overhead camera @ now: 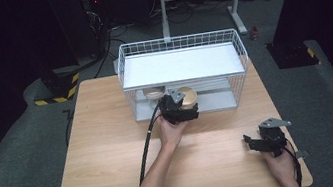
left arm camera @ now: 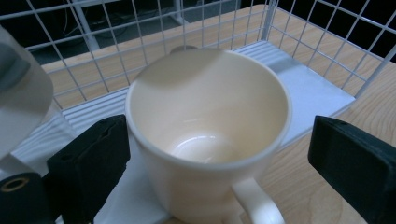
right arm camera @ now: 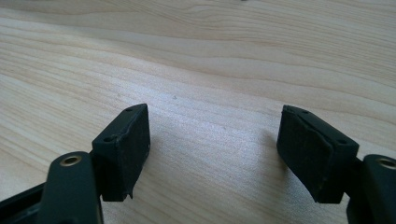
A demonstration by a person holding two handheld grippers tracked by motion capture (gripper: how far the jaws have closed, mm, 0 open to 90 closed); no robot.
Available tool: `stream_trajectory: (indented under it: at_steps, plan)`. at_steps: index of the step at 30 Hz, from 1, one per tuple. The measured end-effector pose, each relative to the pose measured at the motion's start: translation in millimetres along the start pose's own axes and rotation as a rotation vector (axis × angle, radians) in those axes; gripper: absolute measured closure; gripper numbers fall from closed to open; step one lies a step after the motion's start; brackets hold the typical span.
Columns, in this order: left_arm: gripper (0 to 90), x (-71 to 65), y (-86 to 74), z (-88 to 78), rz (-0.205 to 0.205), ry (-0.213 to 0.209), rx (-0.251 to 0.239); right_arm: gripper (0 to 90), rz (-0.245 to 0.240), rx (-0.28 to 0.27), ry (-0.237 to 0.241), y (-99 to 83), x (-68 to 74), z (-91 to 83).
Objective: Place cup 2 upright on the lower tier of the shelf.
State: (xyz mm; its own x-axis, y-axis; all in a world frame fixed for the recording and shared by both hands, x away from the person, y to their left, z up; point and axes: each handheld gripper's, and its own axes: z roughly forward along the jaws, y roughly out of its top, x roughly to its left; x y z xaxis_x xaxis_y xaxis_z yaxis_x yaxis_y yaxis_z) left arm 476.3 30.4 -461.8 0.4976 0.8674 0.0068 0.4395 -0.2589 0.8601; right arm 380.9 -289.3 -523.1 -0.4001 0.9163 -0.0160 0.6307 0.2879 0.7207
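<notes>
L gripper (overhead camera: 180, 107) is at the open near side of the white wire basket (overhead camera: 244, 51), lower level, fingers (left arm camera: 88, 158) spread wide w/ a cream mug (left arm camera: 205, 135) between them. Left finger looks just at or touching the mug wall; right finger (left arm camera: 352, 163) stands apart from it, so no grip yet. Mug is upright on the white bottom shelf (left arm camera: 317, 88), at its near edge, handle (left arm camera: 257, 205) pointing toward the gripper. Mug is empty, glossy inside.

Basket contents: the cream mug, plus a 2nd cup (overhead camera: 153, 93) to its left on the same level; can't tell what's in that one. Top shelf (overhead camera: 180, 64) bare.

R gripper (overhead camera: 259, 143) rests low over the wood surface (overhead camera: 112, 147) at near right, well apart from the basket, fingers (right arm camera: 123, 149) wide, nothing between.

Risks, as I judge them: fingers closing uneven → left one pushes mug sideways toward the neighbour cup before right one lands. Mug near shelf edge → a nudge could tip it off onto the surface. Glazed wall + low grip → slip. Lifting too high → rim hits the top shelf.
</notes>
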Motion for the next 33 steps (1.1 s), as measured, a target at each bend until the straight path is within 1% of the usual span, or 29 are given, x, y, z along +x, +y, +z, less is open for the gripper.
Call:
stream_trajectory:
  at_steps: [2, 3, 8, 9, 12, 15, 18, 20, 21, 24, 27, 29, 32, 33]
  plan:
    - [8.0, -1.4, -2.9, -1.7, 0.004, 0.007, 0.002, 25.9, 0.002, 0.001, 0.0, 0.0, 0.2, 0.0]
    - [8.8, -1.7, -4.2, -2.6, 0.003, 0.003, 0.001, 26.0, 0.0, 0.0, 0.0, 0.0, 0.0, 0.0]
    - [12.5, -3.1, -9.8, -7.0, -0.018, 0.021, 0.002, 25.9, 0.0, 0.0, 0.0, 0.0, 0.0, 0.0]
    - [13.7, -3.5, -11.2, -8.1, -0.012, 0.022, 0.005, 26.0, 0.0, 0.0, 0.0, 0.0, 0.0, 0.0]
    - [15.2, -5.5, -15.5, -9.6, -0.01, 0.029, 0.01, 25.9, 0.0, 0.0, 0.0, 0.0, 0.0, 0.0]
    - [16.9, -6.1, -19.9, -9.8, -0.023, 0.02, 0.014, 26.0, 0.0, 0.0, 0.0, 0.0, -0.1, 0.0]
    - [22.3, -7.6, -24.2, -8.3, -0.023, 0.012, 0.027, 26.0, 0.0, 0.0, 0.001, 0.0, -0.1, 0.1]
    - [25.1, -8.4, -26.5, -6.6, -0.024, 0.021, 0.032, 26.0, 0.0, 0.0, 0.0, 0.0, -0.1, 0.1]
    - [26.0, -8.8, -27.3, -5.7, -0.034, 0.027, 0.039, 26.0, 0.0, 0.0, 0.001, 0.0, -0.1, 0.1]
    - [29.7, -7.3, -29.1, -3.1, -0.045, 0.041, 0.049, 26.0, 0.0, 0.0, 0.001, 0.0, -0.1, 0.0]
    - [32.9, -7.1, -30.5, -1.0, -0.055, 0.059, 0.052, 26.0, 0.0, 0.0, 0.0, 0.0, -0.1, 0.0]
    - [34.5, -7.2, -31.2, -0.1, -0.064, 0.063, 0.049, 26.0, -0.001, 0.0, 0.0, 0.0, -0.1, 0.1]
    - [36.7, -8.4, -31.9, 1.6, -0.055, 0.079, 0.05, 26.0, 0.0, 0.0, 0.001, 0.0, -0.1, 0.1]
    - [37.1, -8.5, -32.2, 2.2, -0.06, 0.077, 0.053, 26.0, 0.0, 0.0, 0.001, 0.0, -0.1, 0.1]
